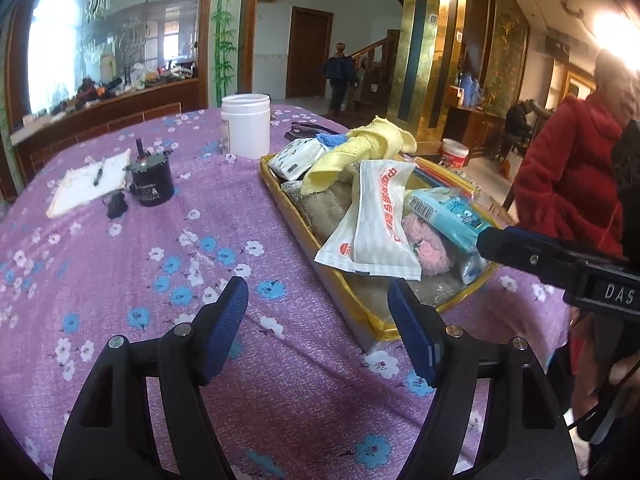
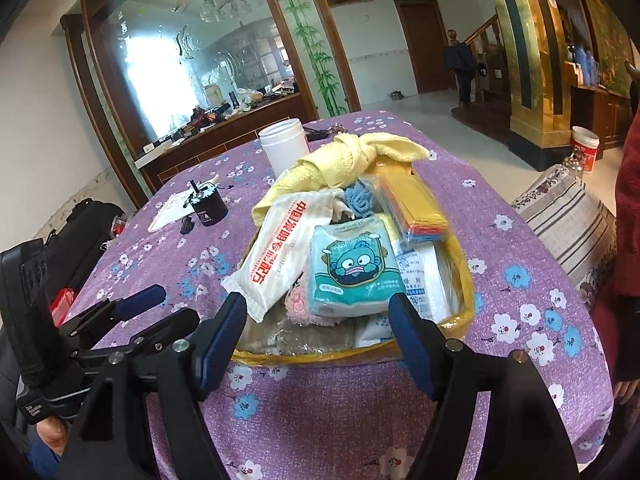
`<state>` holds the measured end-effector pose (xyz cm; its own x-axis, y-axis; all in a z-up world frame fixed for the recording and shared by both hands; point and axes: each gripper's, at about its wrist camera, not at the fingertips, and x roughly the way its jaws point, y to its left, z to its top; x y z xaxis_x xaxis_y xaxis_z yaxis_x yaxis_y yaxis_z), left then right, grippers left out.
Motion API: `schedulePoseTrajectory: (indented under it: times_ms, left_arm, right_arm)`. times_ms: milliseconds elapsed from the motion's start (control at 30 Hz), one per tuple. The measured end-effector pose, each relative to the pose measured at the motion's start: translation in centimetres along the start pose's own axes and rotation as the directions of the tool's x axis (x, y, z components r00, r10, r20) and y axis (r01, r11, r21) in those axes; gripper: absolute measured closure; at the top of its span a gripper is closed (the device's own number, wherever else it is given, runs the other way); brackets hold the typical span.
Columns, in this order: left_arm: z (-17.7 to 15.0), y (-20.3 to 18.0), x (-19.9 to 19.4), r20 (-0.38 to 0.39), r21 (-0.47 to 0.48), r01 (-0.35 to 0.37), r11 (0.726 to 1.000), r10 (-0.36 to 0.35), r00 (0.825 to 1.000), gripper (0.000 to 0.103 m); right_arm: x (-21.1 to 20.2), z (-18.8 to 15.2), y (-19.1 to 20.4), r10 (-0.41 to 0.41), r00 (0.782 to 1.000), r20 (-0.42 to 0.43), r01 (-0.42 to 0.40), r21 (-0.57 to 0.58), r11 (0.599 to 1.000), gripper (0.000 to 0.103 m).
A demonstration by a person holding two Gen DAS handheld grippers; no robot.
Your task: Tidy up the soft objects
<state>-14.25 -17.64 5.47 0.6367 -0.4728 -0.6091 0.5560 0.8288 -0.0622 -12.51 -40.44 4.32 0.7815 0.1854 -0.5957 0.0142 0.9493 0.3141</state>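
My left gripper (image 1: 318, 320) hangs released over the purple floral table (image 1: 140, 272), nothing between its blue pads. Just to its right sits the yellow tray (image 2: 466, 276), heaped with a white tissue pack (image 2: 276, 256), teal cartoon tissue pack (image 2: 354, 272) and knotted yellow towel (image 2: 352, 156). My right gripper (image 2: 318, 320) is spread wide at the tray's near edge, empty

A table under a purple flowered cloth (image 1: 168, 264) carries everything. On it sit a yellow tray (image 1: 320, 264) piled with soft packs, a white jar (image 1: 245, 126), a black cup (image 1: 152, 184) and a notepad (image 1: 86, 186).
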Motion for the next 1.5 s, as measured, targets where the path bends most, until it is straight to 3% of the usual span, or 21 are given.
schedulePoseTrajectory:
  times_ms: [300, 500, 867, 1200, 1500]
  left_arm:
    - [-0.6, -0.9, 1.7, -0.044, 0.060, -0.100, 0.993, 0.102, 0.994, 0.030]
    - [-0.7, -0.4, 2.2, -0.036, 0.031, -0.170, 0.985, 0.171, 0.985, 0.030]
    - [-0.9, -1.0, 2.2, -0.044, 0.056, -0.185, 0.981, 0.188, 0.981, 0.030]
    - [-0.9, -0.4, 2.4, -0.075, 0.004, -0.157, 0.988, 0.156, 0.985, 0.030]
    - [-1.0, -0.7, 2.2, -0.059, 0.018, -0.194, 0.981, 0.195, 0.979, 0.030]
  right_arm:
    - [0.6, -0.1, -0.3, -0.035, 0.999, 0.001, 0.035, -0.002, 0.999, 0.029]
    - [0.7, -0.1, -0.4, -0.056, 0.998, 0.004, 0.056, 0.001, 0.998, 0.029]
    - [0.9, -0.3, -0.4, -0.071, 0.998, -0.001, 0.071, -0.004, 0.998, 0.029]
    - [0.2, -0.5, -0.1, -0.084, 0.996, 0.020, 0.085, -0.021, 0.996, 0.029]
    - [0.0, -0.5, 0.5, -0.079, 0.997, 0.025, 0.079, -0.030, 0.996, 0.029]
